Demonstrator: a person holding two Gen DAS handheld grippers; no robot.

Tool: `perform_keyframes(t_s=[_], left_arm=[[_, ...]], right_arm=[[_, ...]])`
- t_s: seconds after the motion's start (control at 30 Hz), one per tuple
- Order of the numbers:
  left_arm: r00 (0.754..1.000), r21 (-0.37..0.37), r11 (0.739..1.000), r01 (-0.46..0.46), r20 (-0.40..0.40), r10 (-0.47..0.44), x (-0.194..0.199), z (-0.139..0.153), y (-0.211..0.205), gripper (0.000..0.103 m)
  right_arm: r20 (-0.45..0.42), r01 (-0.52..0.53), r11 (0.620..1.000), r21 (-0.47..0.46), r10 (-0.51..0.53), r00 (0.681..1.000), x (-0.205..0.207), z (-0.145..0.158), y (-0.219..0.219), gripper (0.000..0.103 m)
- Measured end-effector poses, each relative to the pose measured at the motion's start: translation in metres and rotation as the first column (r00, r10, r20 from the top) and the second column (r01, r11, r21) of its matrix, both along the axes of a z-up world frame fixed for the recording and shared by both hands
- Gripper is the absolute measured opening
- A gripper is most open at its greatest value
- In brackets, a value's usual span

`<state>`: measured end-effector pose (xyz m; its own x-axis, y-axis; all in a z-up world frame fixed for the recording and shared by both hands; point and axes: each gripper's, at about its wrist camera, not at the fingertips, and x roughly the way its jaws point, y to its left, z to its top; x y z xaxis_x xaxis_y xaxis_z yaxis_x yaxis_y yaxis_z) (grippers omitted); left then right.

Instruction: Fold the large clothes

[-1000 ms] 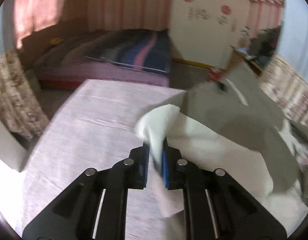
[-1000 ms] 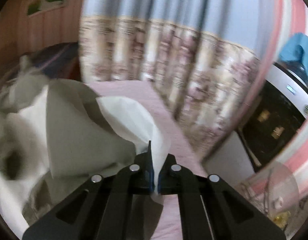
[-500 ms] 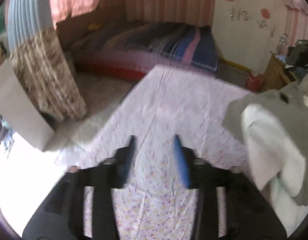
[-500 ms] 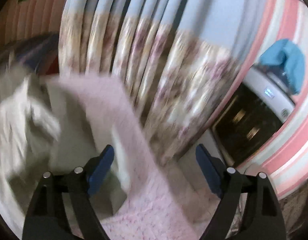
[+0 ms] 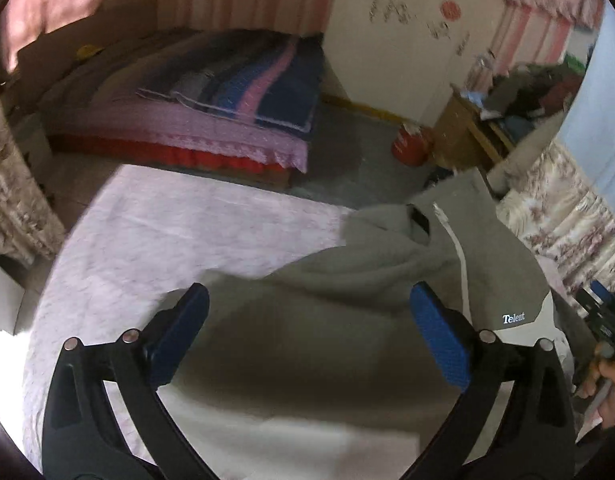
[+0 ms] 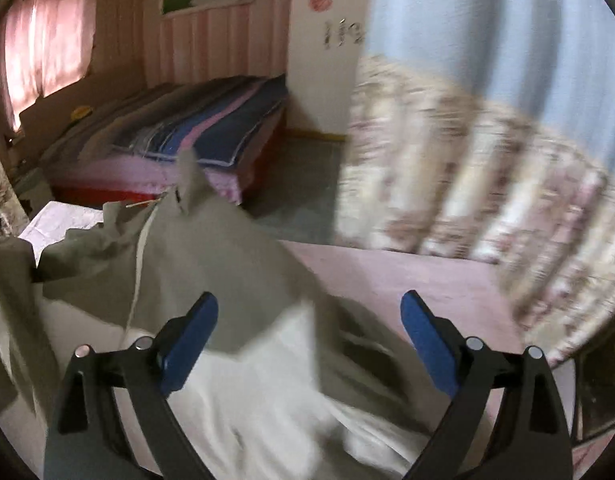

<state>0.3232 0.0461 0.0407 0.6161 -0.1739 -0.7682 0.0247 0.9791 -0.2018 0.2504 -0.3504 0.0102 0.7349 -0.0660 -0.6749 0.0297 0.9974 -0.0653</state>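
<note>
A large grey and white garment [image 5: 347,312] lies bunched on a pink floral sheet [image 5: 147,240] over the work surface. It carries a small white logo on its right side. My left gripper [image 5: 307,332] is open and empty just above the grey fabric. My right gripper [image 6: 307,336] is open and empty above the same garment [image 6: 227,264], over its white lining. The pink sheet [image 6: 407,276] shows to the right in that view.
A bed [image 5: 211,108] with striped blankets stands behind the surface. A red container [image 5: 407,144] and a cluttered wooden table [image 5: 479,128] are at the far right. Floral curtains [image 6: 487,184] hang close on the right. A person's hand [image 5: 603,376] shows at the right edge.
Both grippers held white parts of the garment a second ago; both have opened and let it go. The garment has dropped onto the sheet, and both grippers now hover over it.
</note>
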Motion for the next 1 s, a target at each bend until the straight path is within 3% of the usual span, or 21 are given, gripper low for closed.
perform_keyframes(t_s=[0.13, 0.27, 0.3, 0.33, 0.37, 0.4, 0.43, 0.53, 0.57, 0.6, 0.7, 0.8, 0.9, 0.97, 1.0], left_arm=[[0.988, 0.092, 0.995, 0.042, -0.15, -0.028, 0.046, -0.044, -0.025, 0.1], [0.967, 0.103, 0.984, 0.143, -0.226, -0.117, 0.058, -0.087, -0.04, 0.099], [0.964, 0.111, 0.981, 0.161, -0.232, -0.132, 0.059, -0.094, -0.043, 0.099], [0.961, 0.124, 0.976, 0.177, -0.237, -0.144, 0.06, -0.105, -0.047, 0.096], [0.96, 0.135, 0.974, 0.183, -0.236, -0.148, 0.061, -0.11, -0.049, 0.09], [0.961, 0.15, 0.971, 0.187, -0.235, -0.149, 0.061, -0.115, -0.05, 0.083], [0.964, 0.171, 0.968, 0.186, -0.224, -0.146, 0.06, -0.12, -0.051, 0.07], [0.975, 0.168, 0.97, 0.176, -0.162, -0.149, 0.058, -0.116, -0.058, 0.024], [0.979, 0.167, 0.971, 0.172, -0.142, -0.149, 0.058, -0.113, -0.062, 0.013], [0.983, 0.188, 0.967, 0.172, -0.1, -0.155, 0.057, -0.105, -0.067, 0.011], [0.982, 0.256, 0.952, 0.169, 0.035, -0.184, 0.056, -0.076, -0.081, 0.008], [0.958, 0.27, 0.95, 0.156, 0.193, -0.212, 0.059, -0.035, -0.101, 0.009], [0.942, 0.295, 0.945, 0.143, 0.252, -0.221, 0.066, -0.026, -0.116, 0.024], [0.96, 0.296, 0.944, 0.144, 0.19, -0.206, 0.083, -0.037, -0.112, 0.051], [0.968, 0.274, 0.953, 0.132, 0.171, -0.183, 0.086, -0.039, -0.107, 0.059]], right_arm=[[-0.075, -0.033, 0.999, -0.007, 0.032, 0.997, 0.051, -0.028, 0.027, 0.093], [-0.173, -0.064, 0.998, -0.011, 0.061, 0.983, 0.087, -0.054, 0.034, 0.093], [-0.206, -0.074, 0.997, 0.01, 0.074, 0.976, 0.094, -0.063, 0.033, 0.09], [-0.228, -0.078, 0.997, 0.028, 0.083, 0.97, 0.098, -0.069, 0.032, 0.074], [-0.242, -0.084, 0.995, 0.053, 0.094, 0.966, 0.1, -0.074, 0.031, 0.059], [-0.256, -0.092, 0.993, 0.08, 0.11, 0.961, 0.101, -0.079, 0.03, 0.026], [-0.262, -0.097, 0.991, 0.088, 0.116, 0.958, 0.101, -0.082, 0.03, 0.012], [-0.228, -0.123, 0.99, 0.063, 0.134, 0.964, 0.093, -0.08, 0.036, 0.004], [-0.207, -0.126, 0.991, 0.05, 0.133, 0.969, 0.09, -0.077, 0.037, 0.003], [-0.166, -0.118, 0.993, 0.027, 0.121, 0.979, 0.087, -0.07, 0.036, 0.002], [-0.014, -0.065, 0.996, -0.068, 0.064, 0.998, 0.069, -0.038, 0.033, 0.001], [0.137, 0.02, 0.978, -0.206, 0.008, 0.991, 0.05, -0.011, 0.032, 0.001], [0.188, 0.123, 0.97, -0.211, -0.084, 0.979, 0.052, -0.003, 0.015, 0.004], [0.166, 0.211, 0.96, -0.185, -0.181, 0.969, 0.062, -0.011, -0.005, 0.038], [0.111, 0.219, 0.965, -0.143, -0.205, 0.973, 0.067, -0.017, -0.015, 0.071]])
